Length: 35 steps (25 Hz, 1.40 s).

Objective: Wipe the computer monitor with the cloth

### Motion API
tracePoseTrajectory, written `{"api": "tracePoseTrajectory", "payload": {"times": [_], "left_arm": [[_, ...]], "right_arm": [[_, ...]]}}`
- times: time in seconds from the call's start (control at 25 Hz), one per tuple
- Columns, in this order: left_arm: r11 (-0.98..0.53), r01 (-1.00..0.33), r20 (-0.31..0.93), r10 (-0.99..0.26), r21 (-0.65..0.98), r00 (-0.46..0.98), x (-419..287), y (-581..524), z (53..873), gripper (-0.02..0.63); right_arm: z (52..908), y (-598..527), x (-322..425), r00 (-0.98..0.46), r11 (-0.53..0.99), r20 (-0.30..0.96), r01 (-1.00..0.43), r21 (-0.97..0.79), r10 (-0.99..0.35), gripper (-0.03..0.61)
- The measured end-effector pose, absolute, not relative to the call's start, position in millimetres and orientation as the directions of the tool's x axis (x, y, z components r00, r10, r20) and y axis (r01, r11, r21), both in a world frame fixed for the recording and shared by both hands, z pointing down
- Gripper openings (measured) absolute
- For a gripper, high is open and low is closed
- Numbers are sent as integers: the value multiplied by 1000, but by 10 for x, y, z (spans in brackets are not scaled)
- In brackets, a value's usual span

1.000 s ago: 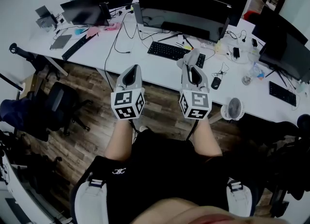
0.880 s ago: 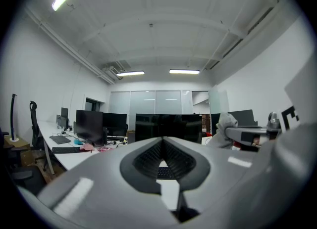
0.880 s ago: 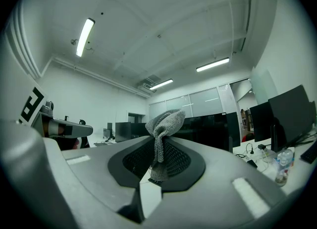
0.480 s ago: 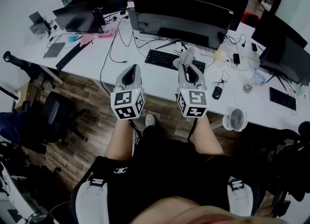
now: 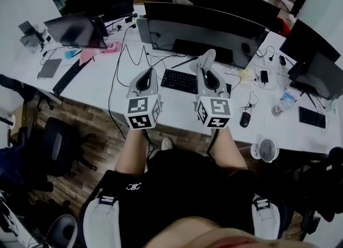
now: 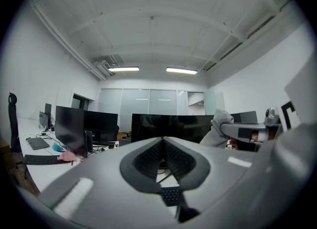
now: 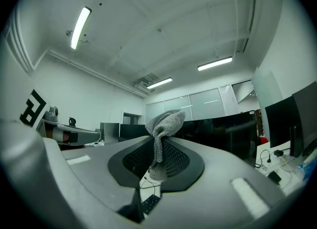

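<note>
Right gripper (image 5: 207,76): jaws clamped on the grey cloth (image 7: 162,122). Left gripper (image 5: 144,81): jaws pressed together, empty. Monitor (image 5: 203,30) ahead of both jaws.

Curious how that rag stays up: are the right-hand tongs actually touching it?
Touching. The right gripper view shows the grey cloth pinched between the shut jaws of the right tongs, its bunched end sticking up above them.

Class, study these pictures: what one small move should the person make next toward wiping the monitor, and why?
Probably carry the right hand-held gripper forward until the cloth meets the monitor. The cloth is pinched in its jaws, but it appears to hang above the keyboard, short of the screen. The left hand-held gripper is shut and empty.
</note>
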<state>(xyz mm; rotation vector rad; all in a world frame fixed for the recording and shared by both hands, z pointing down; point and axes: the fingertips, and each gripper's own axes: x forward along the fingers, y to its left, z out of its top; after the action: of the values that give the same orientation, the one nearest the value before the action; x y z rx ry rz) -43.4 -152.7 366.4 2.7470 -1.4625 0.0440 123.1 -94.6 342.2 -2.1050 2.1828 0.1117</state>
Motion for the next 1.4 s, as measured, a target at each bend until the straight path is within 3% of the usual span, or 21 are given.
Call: {"api": "tracePoseTrajectory", "payload": {"times": [0.24, 0.6, 0.96, 1.4], "left_arm": [[-588, -809, 44, -808, 21, 588, -452, -2317, 3598, 52], [-619, -784, 51, -783, 34, 620, -426, -3223, 3576, 52], [-621, -782, 72, -779, 53, 623, -442, -3491, 3708, 52], [-630, -776, 83, -772, 39, 631, -596, -3676, 3803, 52]], "right_arm": [[3170, -1673, 1164, -49, 67, -194, -994, -87, -980, 31], [2990, -2619, 1091, -49, 49, -249, -999, 4, -967, 29], [2813, -3367, 841, -153, 131, -212, -985, 113, -965, 29], [2507, -4198, 551, -162, 124, -236, -978, 169, -958, 29]]}}
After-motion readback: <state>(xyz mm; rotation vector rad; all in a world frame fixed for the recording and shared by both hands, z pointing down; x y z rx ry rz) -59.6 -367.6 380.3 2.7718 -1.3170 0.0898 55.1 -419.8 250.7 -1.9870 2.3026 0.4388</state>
